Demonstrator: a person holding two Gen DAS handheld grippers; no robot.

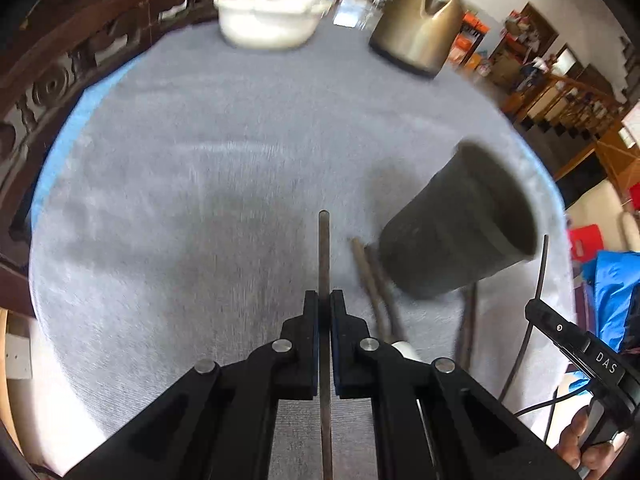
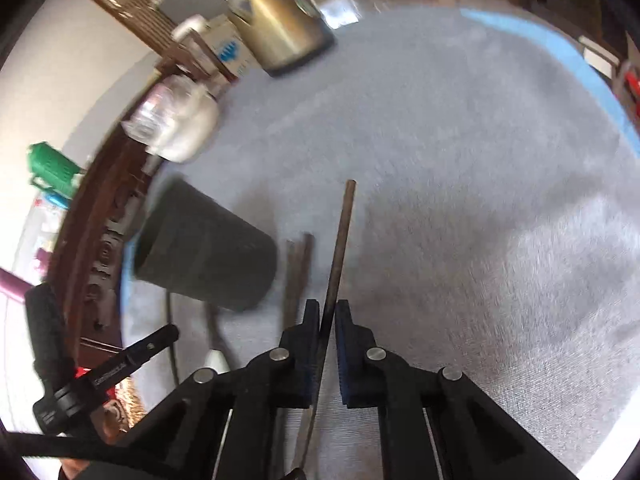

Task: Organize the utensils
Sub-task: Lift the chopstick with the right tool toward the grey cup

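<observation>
We see our left gripper [image 1: 324, 300] clamped on a dark chopstick [image 1: 324, 248], and our right gripper [image 2: 327, 310] clamped on another chopstick [image 2: 340, 240]. The dark cup [image 1: 456, 232] stands on the grey cloth [image 1: 200, 160] at two o'clock of the left gripper, with loose chopsticks [image 1: 370, 276] lying just beside its base.

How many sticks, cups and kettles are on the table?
Held sticks: 2
Lying sticks: 2
Cup: 1
Kettle: 1
Total: 6
One more dark handle near the cup is too blurred to name, so it is not counted.
</observation>
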